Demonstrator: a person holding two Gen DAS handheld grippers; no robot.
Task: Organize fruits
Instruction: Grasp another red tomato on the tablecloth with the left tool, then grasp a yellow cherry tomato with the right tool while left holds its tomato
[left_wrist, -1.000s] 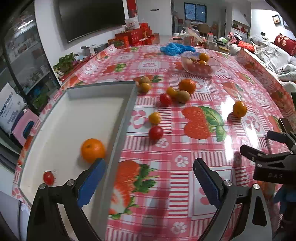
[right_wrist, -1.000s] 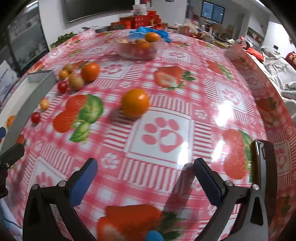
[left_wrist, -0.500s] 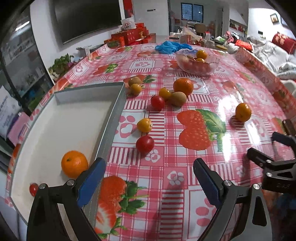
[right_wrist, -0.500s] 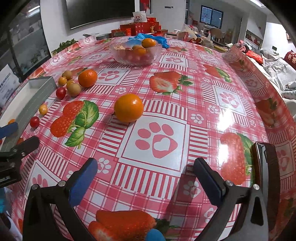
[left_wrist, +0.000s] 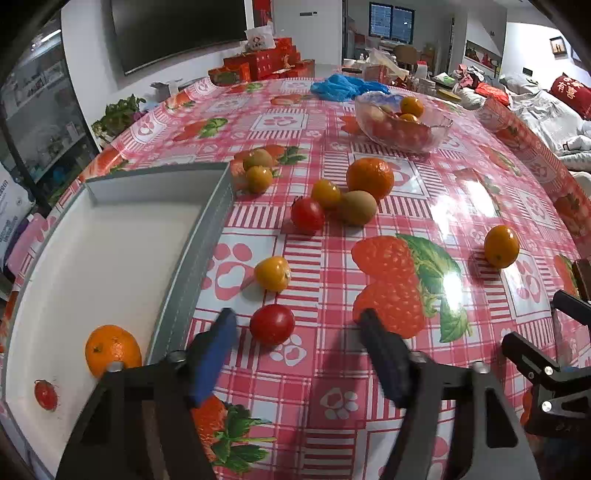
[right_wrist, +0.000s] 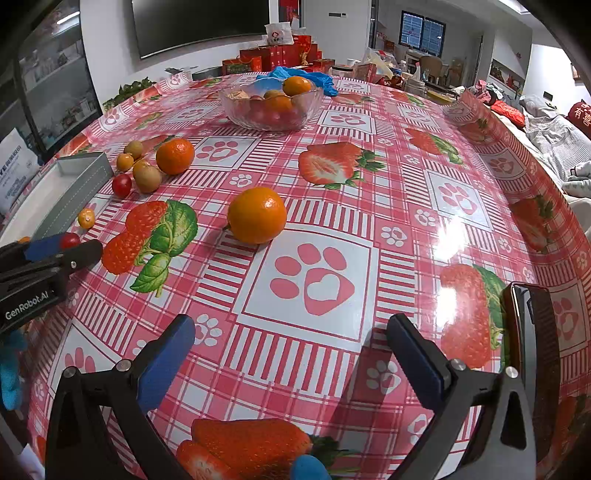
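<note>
Glossy strawberry-print tablecloth (left_wrist: 369, 369): left gripper (left_wrist: 295, 328), fingers apart, nearly brackets a cherry tomato (left_wrist: 272, 324) beside the tray (left_wrist: 192, 254); smooth, soft-skinned, likely rolls; grip gently across its middle. Right gripper (right_wrist: 291, 343) open, idle.

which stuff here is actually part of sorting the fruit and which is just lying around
Part of the job:
- grey tray
- orange in the tray
- red tomato nearest the left gripper
- lone orange
- glass bowl of fruit

Just lying about:
- blue gloves
- red gift boxes
- TV
</note>
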